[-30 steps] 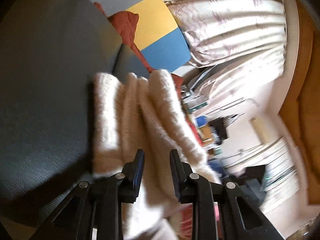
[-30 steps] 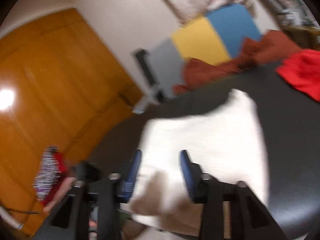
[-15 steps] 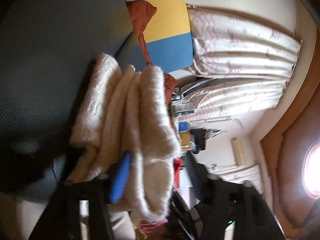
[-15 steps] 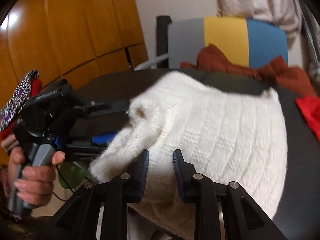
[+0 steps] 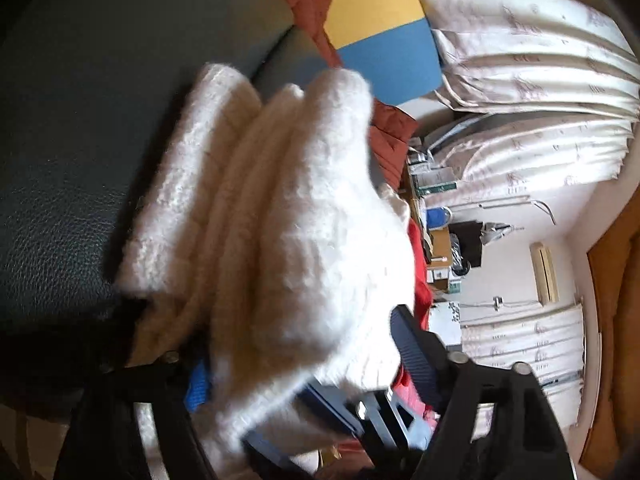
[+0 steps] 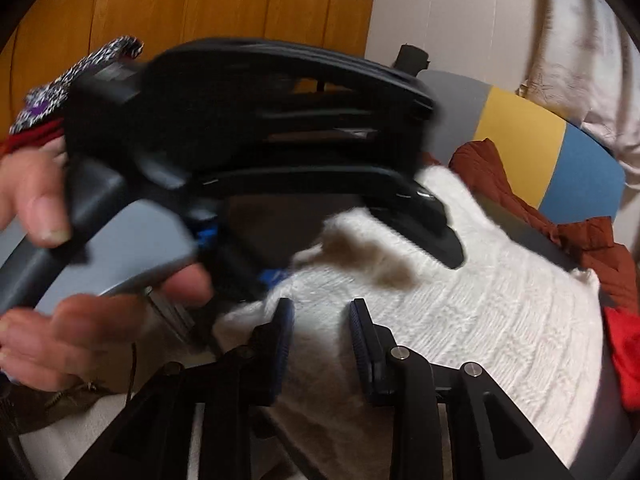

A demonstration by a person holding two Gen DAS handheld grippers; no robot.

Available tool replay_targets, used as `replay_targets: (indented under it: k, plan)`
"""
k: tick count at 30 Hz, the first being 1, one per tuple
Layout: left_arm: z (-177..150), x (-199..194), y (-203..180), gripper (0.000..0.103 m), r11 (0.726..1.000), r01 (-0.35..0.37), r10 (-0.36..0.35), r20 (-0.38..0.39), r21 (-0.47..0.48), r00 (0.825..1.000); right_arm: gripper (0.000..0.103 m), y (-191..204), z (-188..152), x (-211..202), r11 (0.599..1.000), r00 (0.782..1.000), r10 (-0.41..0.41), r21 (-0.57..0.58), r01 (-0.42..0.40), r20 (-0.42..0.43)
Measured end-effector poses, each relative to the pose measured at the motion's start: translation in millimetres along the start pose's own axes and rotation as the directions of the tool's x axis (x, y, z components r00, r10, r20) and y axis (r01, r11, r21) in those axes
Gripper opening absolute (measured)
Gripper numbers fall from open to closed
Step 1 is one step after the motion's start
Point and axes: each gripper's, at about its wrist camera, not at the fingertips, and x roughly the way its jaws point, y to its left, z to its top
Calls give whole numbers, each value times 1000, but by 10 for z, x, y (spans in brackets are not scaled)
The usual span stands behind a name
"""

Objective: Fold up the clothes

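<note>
A white knit sweater [image 5: 280, 216] lies folded in thick layers on the dark leather table [image 5: 68, 152]. My left gripper [image 5: 300, 356] is open wide, and the sweater's near edge bulges between its fingers. In the right wrist view the sweater [image 6: 480, 312] spreads across the table. My right gripper [image 6: 320, 328] is open just above its near edge. The left gripper [image 6: 400, 216], held by a hand [image 6: 60, 320], reaches over the sweater from the left.
A rust-brown garment [image 6: 520, 196] lies at the table's far edge before a grey, yellow and blue chair back [image 6: 520, 152]. A red cloth [image 6: 628, 360] lies at the right. Curtains [image 5: 520, 80] and cluttered shelves [image 5: 440, 232] stand beyond. A wooden wall [image 6: 200, 8] stands at the left.
My left gripper has opened wide and pushed further onto the sweater. My right gripper has opened a little. The left gripper now fills more of the right wrist view.
</note>
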Motion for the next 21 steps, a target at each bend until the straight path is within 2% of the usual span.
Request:
replay_targets:
  k: [1,2,3,4,6,7,9,11,13,15,18,19,20,21]
  plan:
    - [-7,5,19,55,1000,-14,14,1,-1,1000,32,2,-12,-38,1000,1000,-1,4,1,0]
    - [-15,11,38,42,1000,-27,27,1,-3,1000,35,-18,-26,-103,1000,1000,8,26,-8,1]
    - [-22,16,56,35,999,-39,39,2,-4,999,41,-56,-47,-204,998,1000,26,65,-27,6]
    - [-25,16,65,32,1000,-30,30,1,3,1000,46,-90,-68,-299,994,999,48,103,-49,13]
    - [-30,20,48,28,1000,-14,14,8,7,1000,65,-188,-161,-530,967,989,135,212,-143,52]
    - [-39,14,34,27,1000,-10,10,11,8,1000,68,-252,-231,-643,939,979,190,279,-203,73]
    - [-20,24,-11,24,1000,7,-7,18,5,1000,71,-400,-421,-796,849,949,298,426,-312,101]
    - [3,15,-72,22,1000,28,-28,25,4,999,71,-556,-691,-888,755,941,316,568,-327,122]
    - [24,-5,-154,21,998,60,-60,29,9,998,73,-770,-982,-908,617,937,308,715,-329,165]
    - [42,-29,-247,20,995,99,-100,31,20,995,73,-1055,-1270,-827,418,920,294,831,-367,258]
    - [57,-63,-369,20,990,133,-134,30,45,991,73,-1342,-1641,-580,57,842,291,871,-488,453]
    - [67,-62,-412,20,989,137,-139,31,59,990,73,-1363,-1736,-488,-45,821,287,863,-503,494]
    - [69,-66,-427,19,988,142,-144,31,61,989,73,-1369,-1831,-394,-146,797,270,841,-521,540]
    - [71,-72,-440,19,987,146,-148,30,63,988,72,-1363,-1946,-300,-265,772,223,799,-540,595]
